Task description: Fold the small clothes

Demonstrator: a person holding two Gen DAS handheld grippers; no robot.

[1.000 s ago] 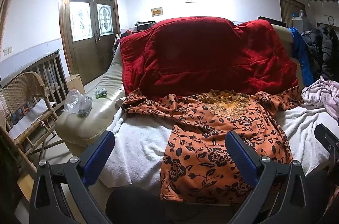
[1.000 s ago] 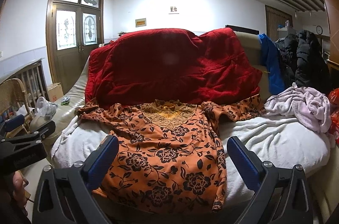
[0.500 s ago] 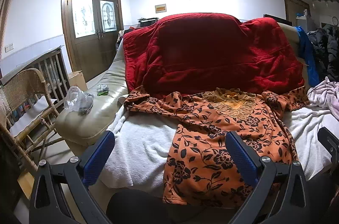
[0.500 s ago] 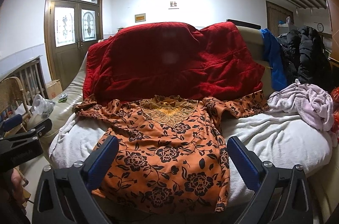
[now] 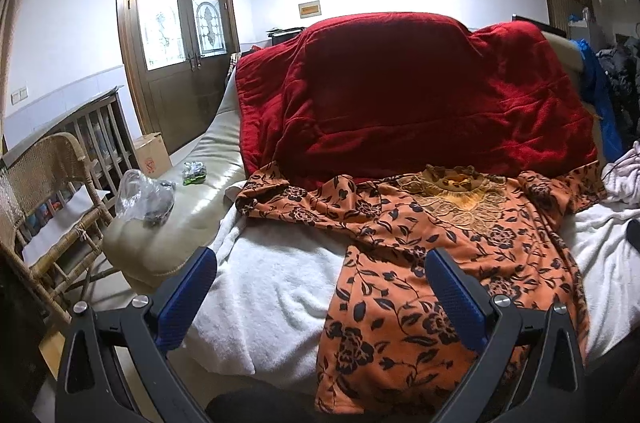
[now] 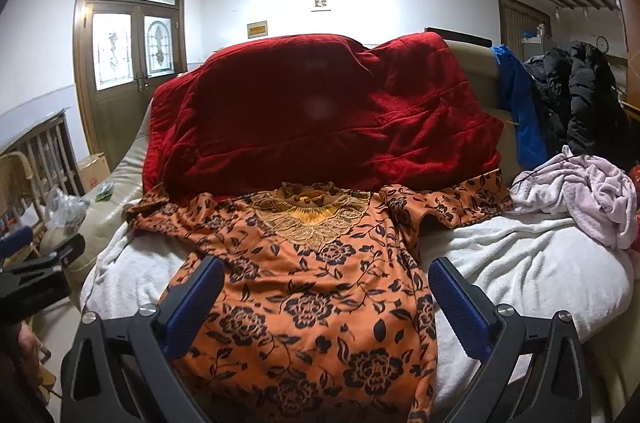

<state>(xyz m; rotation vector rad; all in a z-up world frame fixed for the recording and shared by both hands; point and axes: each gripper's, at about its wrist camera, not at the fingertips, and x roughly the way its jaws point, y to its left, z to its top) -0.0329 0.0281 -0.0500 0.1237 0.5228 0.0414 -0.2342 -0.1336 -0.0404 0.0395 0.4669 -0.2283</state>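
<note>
Right wrist view: the orange floral top (image 6: 312,279) is spread flat on the white blanket (image 6: 520,263); both grippers' fingers are held wide, nothing gripped.

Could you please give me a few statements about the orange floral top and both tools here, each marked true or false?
1. The orange floral top lies spread on the white towel. True.
2. The right tool grips the top's hem. False: it is open, holding nothing.
3. A red blanket lies behind the top. True.
4. The left tool is shut. False: it is open.
5. The top's sleeves are folded in. False: both spread outward.
</note>
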